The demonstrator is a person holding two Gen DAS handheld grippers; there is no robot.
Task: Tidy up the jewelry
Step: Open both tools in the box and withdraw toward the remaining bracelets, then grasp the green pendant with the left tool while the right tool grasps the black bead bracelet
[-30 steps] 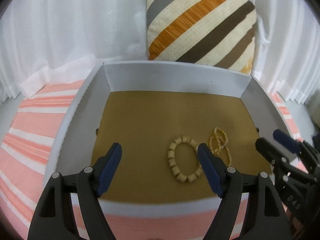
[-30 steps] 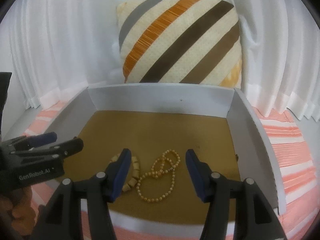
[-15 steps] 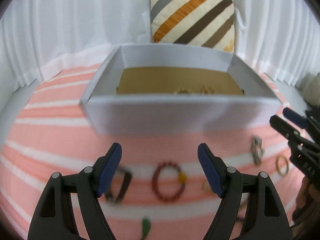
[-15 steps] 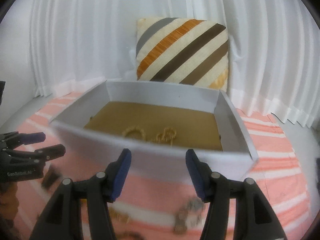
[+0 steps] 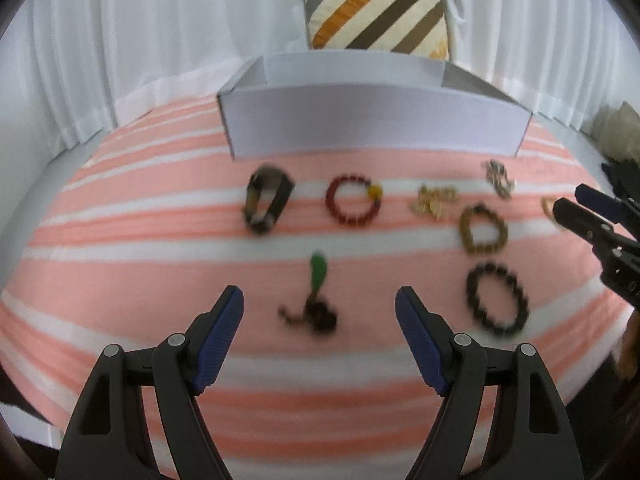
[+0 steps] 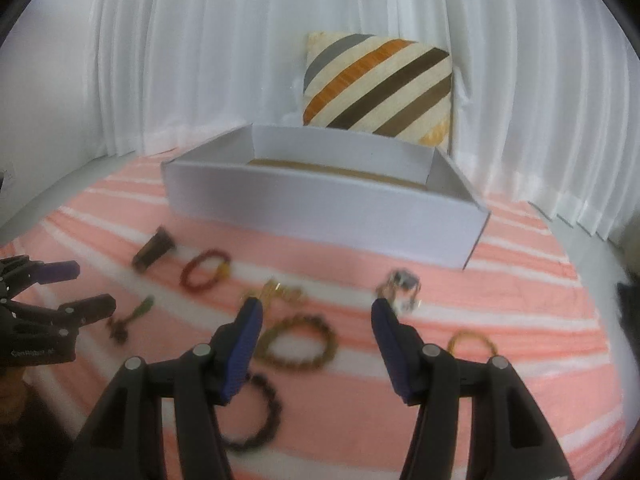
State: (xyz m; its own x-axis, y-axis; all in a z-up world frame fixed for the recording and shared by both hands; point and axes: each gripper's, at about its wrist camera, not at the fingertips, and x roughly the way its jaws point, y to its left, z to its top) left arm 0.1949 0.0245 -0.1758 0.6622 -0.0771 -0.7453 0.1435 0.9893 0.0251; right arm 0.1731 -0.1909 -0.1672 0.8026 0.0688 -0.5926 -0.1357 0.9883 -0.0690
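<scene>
Both tools, left tool (image 5: 319, 309) and right tool (image 6: 316, 314), hang open and empty over scattered bracelets; next, likely grasp the green pendant (image 5: 318, 274) at twelve o'clock.

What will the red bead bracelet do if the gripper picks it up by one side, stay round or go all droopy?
The red bead bracelet looks like separate beads on a string, so it would probably sag into a teardrop. The beads look round and smooth, so they might slip between the pads. It probably won't roll, lying flat on the striped cloth.
</scene>
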